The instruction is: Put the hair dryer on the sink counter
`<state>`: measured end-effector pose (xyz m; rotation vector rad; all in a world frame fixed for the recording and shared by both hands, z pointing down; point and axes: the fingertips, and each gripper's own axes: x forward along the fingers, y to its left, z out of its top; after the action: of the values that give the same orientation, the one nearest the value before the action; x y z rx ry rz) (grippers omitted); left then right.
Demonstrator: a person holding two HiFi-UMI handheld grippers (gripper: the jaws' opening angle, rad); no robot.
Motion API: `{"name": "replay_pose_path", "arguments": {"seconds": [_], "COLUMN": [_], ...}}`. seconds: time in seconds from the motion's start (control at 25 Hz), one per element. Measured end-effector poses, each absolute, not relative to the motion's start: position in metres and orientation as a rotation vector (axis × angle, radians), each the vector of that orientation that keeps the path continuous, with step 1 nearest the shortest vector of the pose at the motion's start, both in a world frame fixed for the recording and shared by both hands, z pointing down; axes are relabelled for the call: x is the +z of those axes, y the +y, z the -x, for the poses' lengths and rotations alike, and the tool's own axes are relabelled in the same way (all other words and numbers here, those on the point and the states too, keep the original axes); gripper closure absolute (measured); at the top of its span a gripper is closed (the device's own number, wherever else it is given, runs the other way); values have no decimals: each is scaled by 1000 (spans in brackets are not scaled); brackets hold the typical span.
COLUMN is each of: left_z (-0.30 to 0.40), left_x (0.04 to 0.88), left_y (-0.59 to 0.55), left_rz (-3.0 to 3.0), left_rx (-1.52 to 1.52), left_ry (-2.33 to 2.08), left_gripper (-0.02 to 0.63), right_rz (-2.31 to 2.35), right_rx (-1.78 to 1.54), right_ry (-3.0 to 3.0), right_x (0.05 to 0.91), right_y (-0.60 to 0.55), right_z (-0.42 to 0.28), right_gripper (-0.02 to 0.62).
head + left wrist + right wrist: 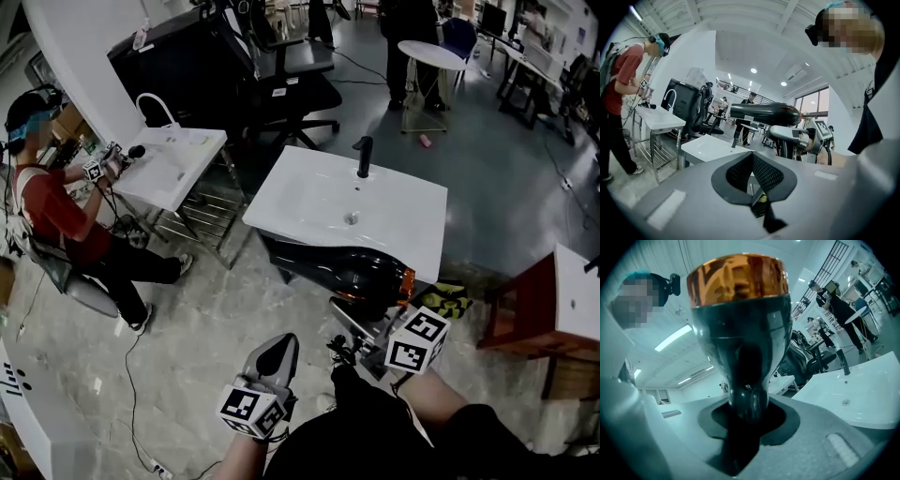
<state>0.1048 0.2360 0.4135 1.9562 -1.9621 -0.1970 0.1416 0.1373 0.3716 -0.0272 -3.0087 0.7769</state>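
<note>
The black hair dryer (347,270) with a copper ring at its rear hangs lying sideways just in front of the near edge of the white sink counter (309,187). My right gripper (364,321) is shut on its handle from below. In the right gripper view the hair dryer (740,324) rises from between the jaws, with the sink counter (862,394) off to the right. My left gripper (274,358) is low on the left, shut and holding nothing. The left gripper view has the hair dryer (764,114) above the sink counter (710,146).
A black faucet (364,157) stands at the back of the basin. A second white sink (173,164) stands at the left, where a person in red (56,206) works. Behind are a black office chair (281,84) and a round table (429,53). A red-brown stand (534,309) is at the right.
</note>
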Motion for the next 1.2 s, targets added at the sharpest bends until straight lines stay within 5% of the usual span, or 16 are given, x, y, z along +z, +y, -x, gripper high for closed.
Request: {"name": "replay_pose_path", "arguments": {"seconds": [1.2], "left_z": [-28], "left_x": [388], "left_y": [77], "left_rz": [-1983], "left_rx": [-215], "left_ry": [-2010], "left_gripper": [603], "right_rz": [114], "right_rx": [745], "right_ry": [-3056], "right_x": [319], "right_y": [-12], "right_z": [-64], "right_gripper": [485]}}
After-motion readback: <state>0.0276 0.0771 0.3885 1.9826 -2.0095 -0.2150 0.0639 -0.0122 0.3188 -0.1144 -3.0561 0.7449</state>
